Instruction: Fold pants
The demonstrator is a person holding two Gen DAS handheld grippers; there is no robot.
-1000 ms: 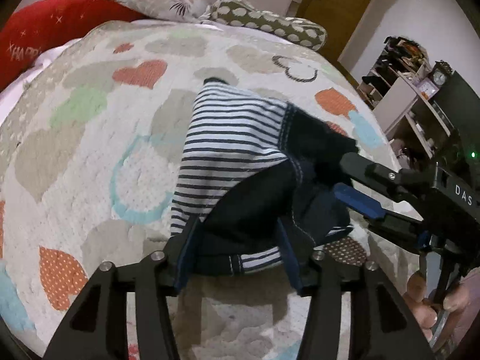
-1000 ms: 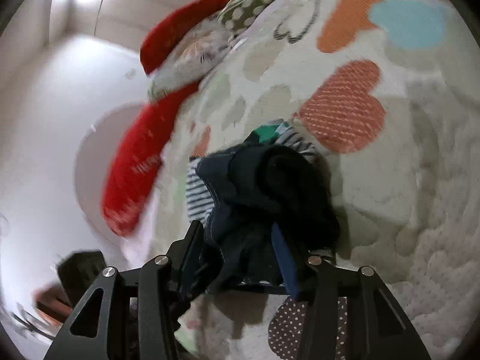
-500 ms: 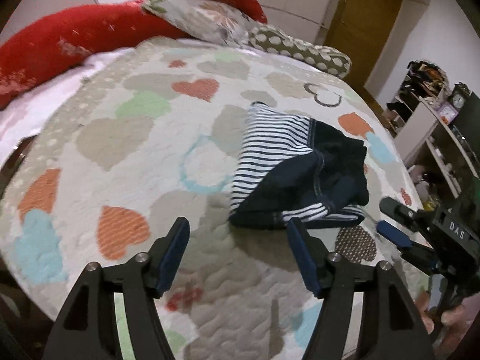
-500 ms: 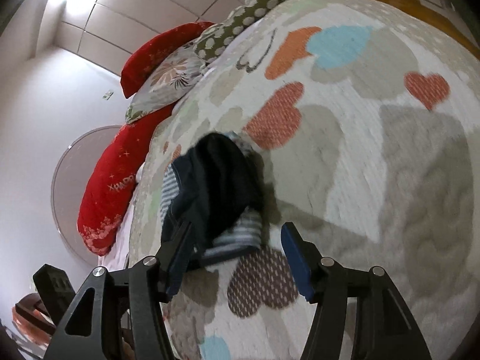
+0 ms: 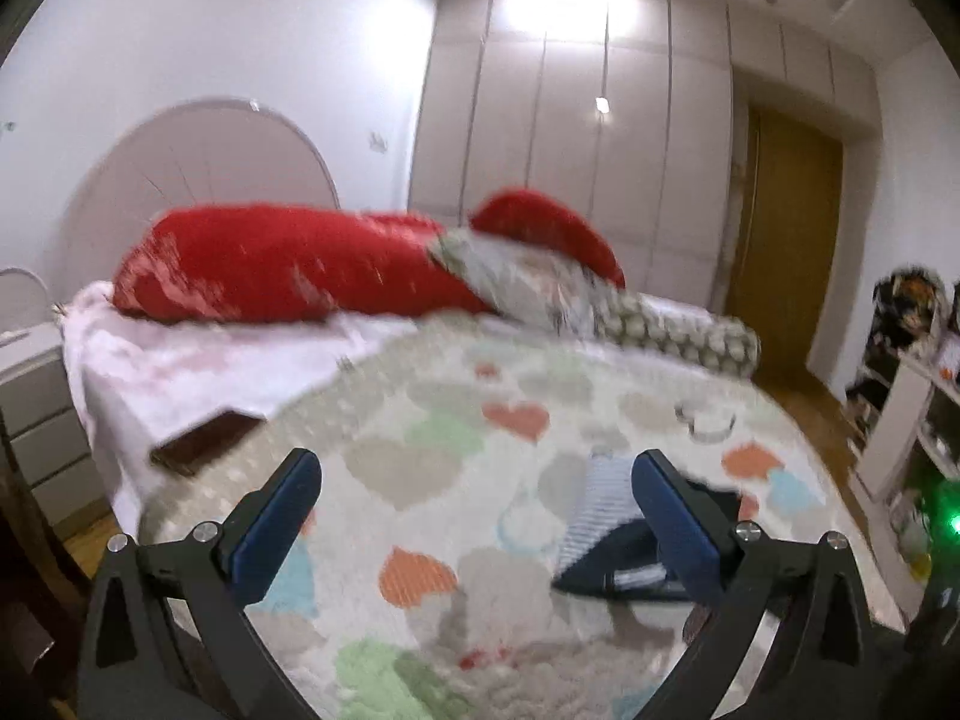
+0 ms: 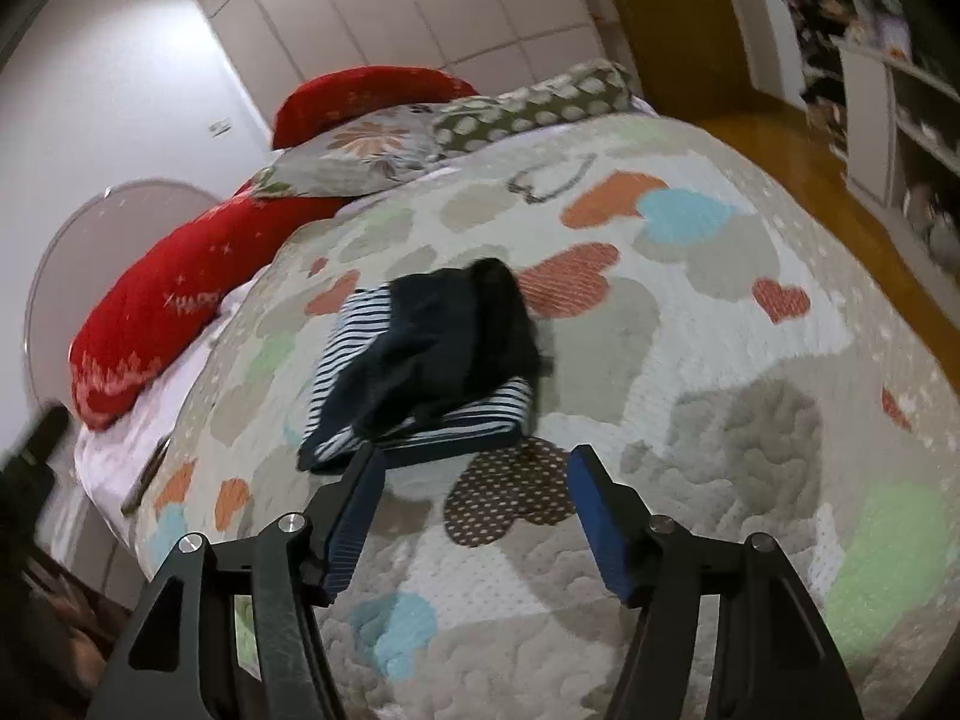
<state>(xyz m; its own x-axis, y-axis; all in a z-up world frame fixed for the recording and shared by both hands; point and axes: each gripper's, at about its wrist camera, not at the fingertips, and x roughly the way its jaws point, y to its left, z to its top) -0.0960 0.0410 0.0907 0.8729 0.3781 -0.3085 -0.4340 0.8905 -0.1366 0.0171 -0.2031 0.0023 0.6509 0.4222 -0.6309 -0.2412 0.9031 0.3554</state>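
The folded pants (image 6: pixel 432 354), dark navy with a blue-and-white striped part, lie in a compact bundle on the heart-patterned bedspread (image 6: pixel 690 360). In the left wrist view the pants (image 5: pixel 606 540) lie low at the right, partly behind the right finger. My left gripper (image 5: pixel 474 528) is open and empty, held above the bed. My right gripper (image 6: pixel 471 516) is open and empty, just short of the bundle's near edge, not touching it.
Red pillows (image 5: pixel 288 270), a floral pillow (image 6: pixel 354 162) and a spotted bolster (image 6: pixel 534 108) lie at the head of the bed. A dark flat object (image 5: pixel 204 441) lies at the bed's left edge. Shelves (image 6: pixel 900 102) and a wooden door (image 5: pixel 780 240) stand at the right.
Both grippers let go of the pants and drew back and up from the bundle. The left wrist view now tilts up toward the pillows and wall.
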